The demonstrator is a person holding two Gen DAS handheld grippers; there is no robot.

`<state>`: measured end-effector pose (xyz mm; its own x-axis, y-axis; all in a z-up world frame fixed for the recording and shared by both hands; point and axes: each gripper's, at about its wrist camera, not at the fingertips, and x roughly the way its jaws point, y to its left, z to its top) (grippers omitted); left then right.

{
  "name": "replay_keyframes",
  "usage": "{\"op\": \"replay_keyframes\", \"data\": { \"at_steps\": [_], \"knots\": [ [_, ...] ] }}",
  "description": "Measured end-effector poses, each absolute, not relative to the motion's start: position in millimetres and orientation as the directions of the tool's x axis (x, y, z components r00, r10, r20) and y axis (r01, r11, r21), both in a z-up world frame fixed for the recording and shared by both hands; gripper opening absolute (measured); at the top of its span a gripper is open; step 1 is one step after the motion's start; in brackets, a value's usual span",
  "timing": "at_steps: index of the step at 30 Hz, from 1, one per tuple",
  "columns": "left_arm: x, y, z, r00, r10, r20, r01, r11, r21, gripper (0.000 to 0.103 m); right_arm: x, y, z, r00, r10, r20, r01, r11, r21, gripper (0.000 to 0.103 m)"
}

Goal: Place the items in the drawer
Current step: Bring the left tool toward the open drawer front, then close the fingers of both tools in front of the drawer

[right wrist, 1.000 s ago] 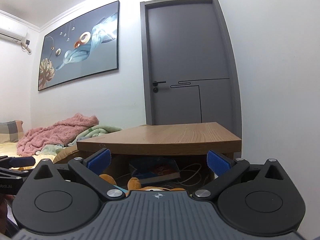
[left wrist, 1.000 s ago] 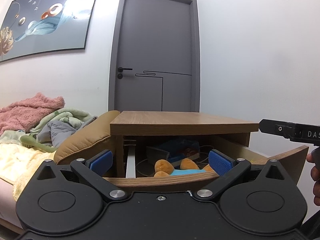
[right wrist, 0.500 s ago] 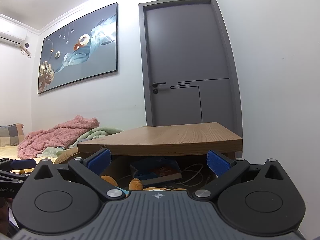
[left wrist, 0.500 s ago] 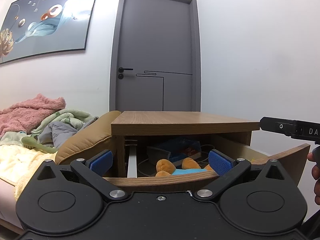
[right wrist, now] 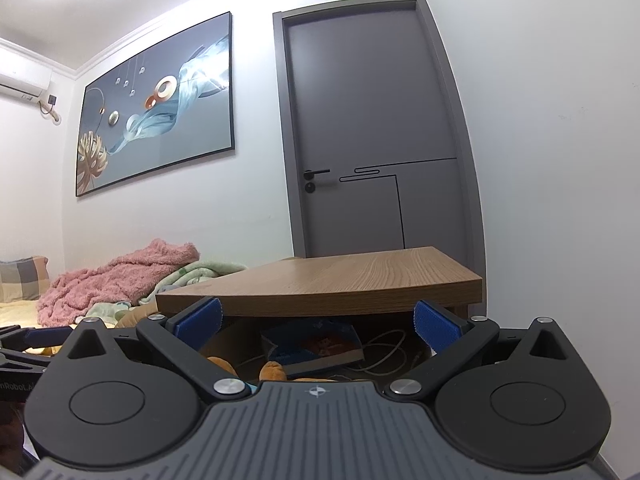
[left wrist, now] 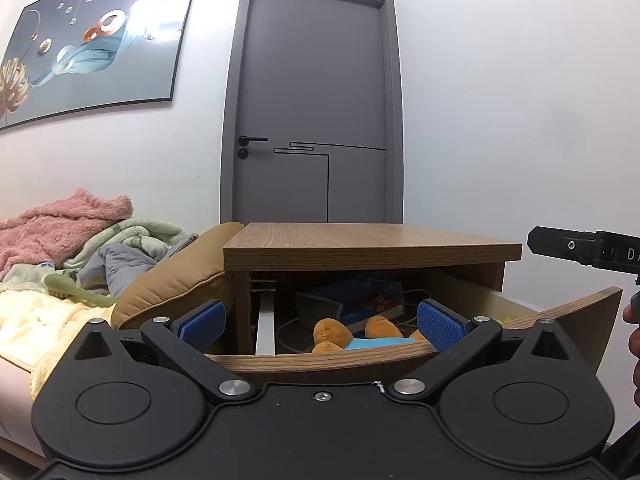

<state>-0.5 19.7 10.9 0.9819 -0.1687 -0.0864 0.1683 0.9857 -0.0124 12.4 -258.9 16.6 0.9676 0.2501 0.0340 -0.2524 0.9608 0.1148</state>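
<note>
Both claws, left [left wrist: 320, 322] and right [right wrist: 316, 320], are held apart and empty before the open drawer [left wrist: 320, 360]. If it is shut now, the plush toy [left wrist: 352, 336] could be caught under the nightstand [left wrist: 372, 246].

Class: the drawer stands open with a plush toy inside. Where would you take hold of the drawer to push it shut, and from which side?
Grip or press the drawer front along its top edge, coming from the open room side. That wooden panel spans between the open left gripper fingers, and the plush toy lies below its rim.
</note>
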Motion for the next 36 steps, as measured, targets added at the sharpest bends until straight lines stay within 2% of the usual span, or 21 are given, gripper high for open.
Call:
{"op": "replay_keyframes", "data": {
  "at_steps": [14,17,19,24,28,29,33,36],
  "knots": [
    [-6.6,21.2,10.7,0.986,-0.151,-0.069,0.151,0.989,-0.007,0.100,10.5,-261.1,17.0,0.970,0.241,0.037,-0.244,0.962,0.125,0.102],
    [-9.1,22.1,10.6,0.986,-0.151,-0.067,0.152,0.988,-0.002,0.096,9.0,-261.6,17.0,0.970,0.239,0.042,-0.243,0.962,0.127,0.097],
    [-10.5,22.8,10.6,0.986,-0.153,-0.067,0.153,0.988,0.001,0.089,7.7,-261.7,16.6,0.972,0.229,0.042,-0.233,0.964,0.128,0.092],
    [-14.7,25.7,10.1,0.988,-0.138,-0.065,0.138,0.990,-0.005,0.075,4.1,-264.9,14.2,0.972,0.233,0.039,-0.236,0.961,0.141,0.065],
    [-19.3,26.7,9.3,0.989,-0.132,-0.060,0.131,0.991,-0.012,0.064,-1.2,-266.1,10.5,0.966,0.257,0.039,-0.260,0.953,0.154,0.049],
    [-20.5,26.2,8.8,0.989,-0.133,-0.059,0.133,0.991,-0.009,0.062,-2.9,-265.7,9.5,0.964,0.262,0.041,-0.266,0.951,0.158,0.042],
    [-25.4,22.9,5.9,0.990,-0.131,-0.059,0.132,0.991,0.007,0.045,-10.5,-262.1,4.5,0.963,0.266,0.040,-0.269,0.951,0.152,0.025],
    [-28.5,22.7,3.6,0.988,-0.138,-0.065,0.138,0.990,0.003,0.027,-15.0,-262.7,-0.2,0.963,0.266,0.029,-0.268,0.950,0.158,0.019]
  ]
}}
